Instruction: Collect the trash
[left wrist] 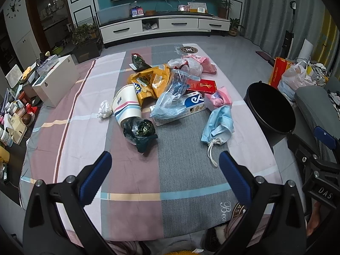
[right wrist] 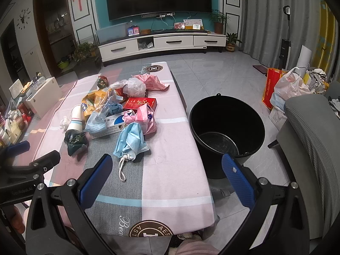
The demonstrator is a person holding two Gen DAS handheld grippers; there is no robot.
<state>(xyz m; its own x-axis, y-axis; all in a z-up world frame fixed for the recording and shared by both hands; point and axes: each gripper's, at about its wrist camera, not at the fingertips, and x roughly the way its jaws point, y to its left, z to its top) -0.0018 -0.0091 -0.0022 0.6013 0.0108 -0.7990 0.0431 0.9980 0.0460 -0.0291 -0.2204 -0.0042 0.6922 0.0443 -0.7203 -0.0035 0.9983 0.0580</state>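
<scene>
- Both tools sit low at the near edge, nothing in them: left tool (left wrist: 165,165) spread wide over the striped pink-and-grey cloth-covered surface (left wrist: 136,170), right tool (right wrist: 166,169) just as wide, straddling the surface's right edge.
- Closest bit of trash is a crumpled light-blue face mask (left wrist: 218,125) with its white string trailing toward the camera.
- Rest of the pile's mid-surface: dark green crinkly wrapper (left wrist: 140,130), tipped-over white paper cup with pink and blue stripes (left wrist: 126,106), yellow snack bag (left wrist: 152,80), red flat box (left wrist: 201,85), pink plastic bag (left wrist: 221,97).
- Round black plastic bucket (right wrist: 226,127) stands on the floor just beside the surface's right edge, looks empty.
</scene>
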